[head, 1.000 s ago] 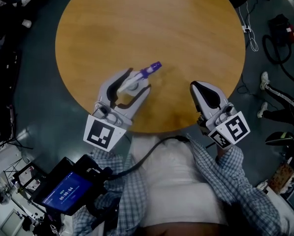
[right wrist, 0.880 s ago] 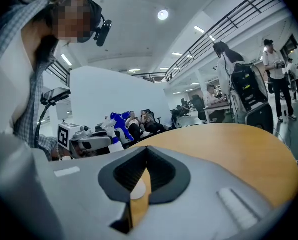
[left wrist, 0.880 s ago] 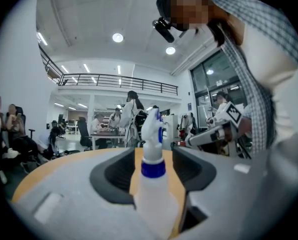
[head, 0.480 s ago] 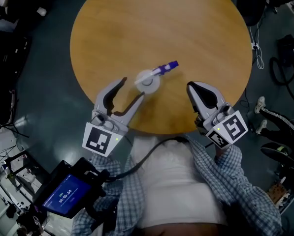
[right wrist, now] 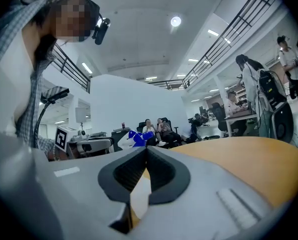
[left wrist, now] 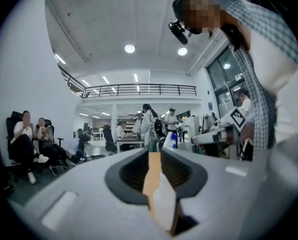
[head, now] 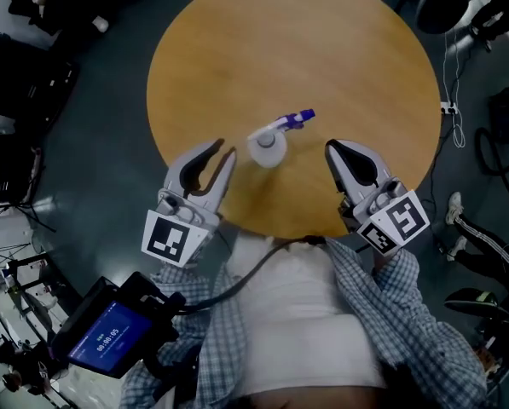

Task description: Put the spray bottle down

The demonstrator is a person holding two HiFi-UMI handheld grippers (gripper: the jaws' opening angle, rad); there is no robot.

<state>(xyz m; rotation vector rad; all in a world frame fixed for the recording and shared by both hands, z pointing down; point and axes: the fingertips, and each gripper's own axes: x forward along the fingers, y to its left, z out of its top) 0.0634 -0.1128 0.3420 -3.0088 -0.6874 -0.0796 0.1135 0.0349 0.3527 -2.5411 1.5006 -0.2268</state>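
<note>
Spray bottle (head: 268, 146) stood on table (head: 356, 58); left gripper (head: 223, 151) was closing on nothing, right gripper (head: 332, 148) pinched together. We feared a stray nudge toppling it.

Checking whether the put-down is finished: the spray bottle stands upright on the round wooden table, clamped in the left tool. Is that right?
Not quite. The spray bottle does stand upright on the round wooden table, but the left tool does not clamp it. The head view shows the bottle free, apart from that tool, whose jaws are closing on nothing.
</note>
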